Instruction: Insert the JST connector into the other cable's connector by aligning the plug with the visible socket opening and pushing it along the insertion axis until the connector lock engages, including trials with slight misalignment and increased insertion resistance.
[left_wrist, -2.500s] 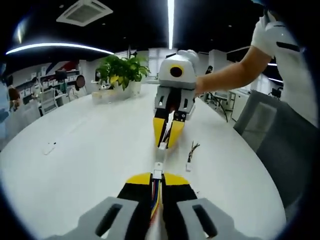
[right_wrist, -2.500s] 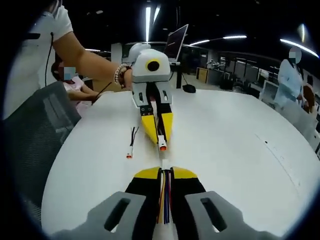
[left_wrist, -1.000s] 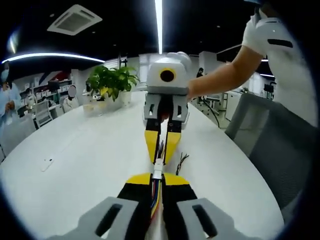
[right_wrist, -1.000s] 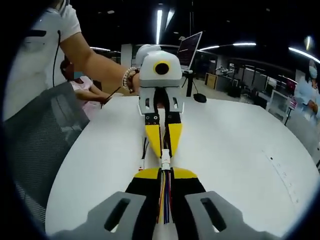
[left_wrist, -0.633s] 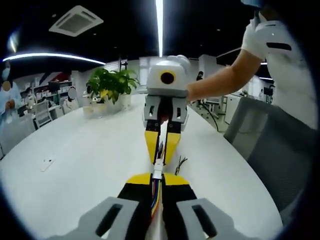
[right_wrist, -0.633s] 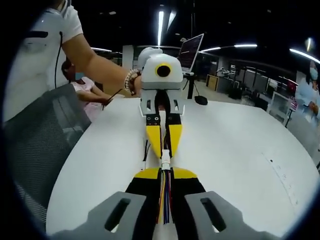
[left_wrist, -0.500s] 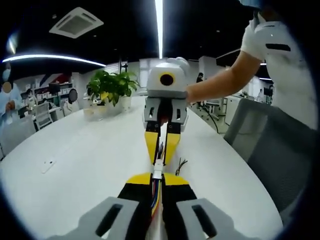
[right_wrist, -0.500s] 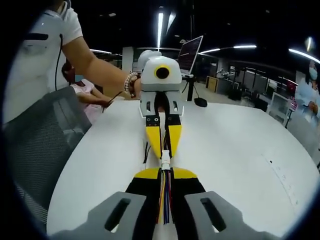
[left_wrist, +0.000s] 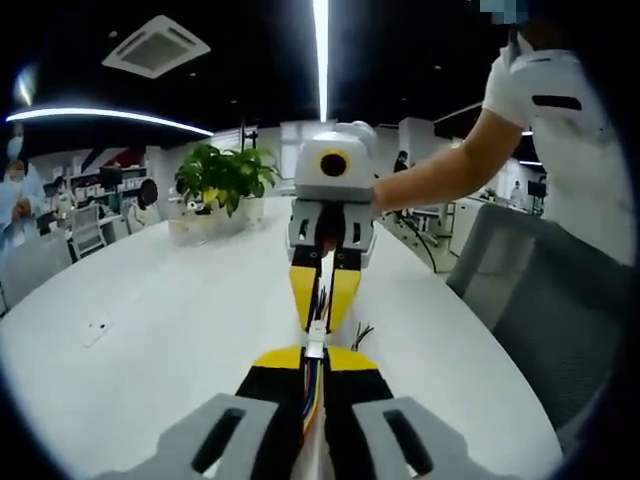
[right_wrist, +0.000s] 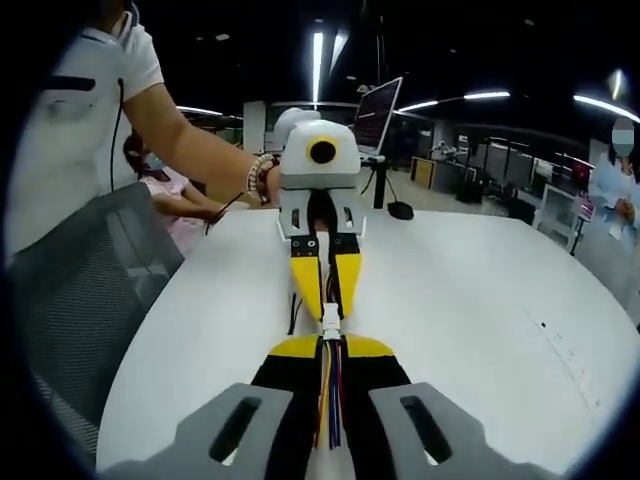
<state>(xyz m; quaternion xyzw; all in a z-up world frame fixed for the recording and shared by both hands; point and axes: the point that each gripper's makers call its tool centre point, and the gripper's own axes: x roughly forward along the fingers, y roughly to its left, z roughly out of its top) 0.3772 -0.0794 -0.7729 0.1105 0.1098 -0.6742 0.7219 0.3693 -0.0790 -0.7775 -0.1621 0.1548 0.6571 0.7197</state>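
In the left gripper view my left gripper is shut on a cable with coloured wires, its white JST connector sticking out past the yellow tips. The right gripper faces it nose to nose, shut on the other cable, and the two white connectors meet between the tips. In the right gripper view my right gripper holds its coloured wires with a white connector joined to the one from the left gripper. Whether the lock has engaged is too small to tell.
A spare cable with dark wires lies on the white table beside the grippers, also seen as a spare cable. A potted plant stands far off. A grey chair and the person's arms flank the table. A monitor and mouse sit beyond.
The grippers came together from a clear gap 2.5 s ago until the connectors met. Over the last second they stay pressed tip to tip, and both have lifted slightly off the table.
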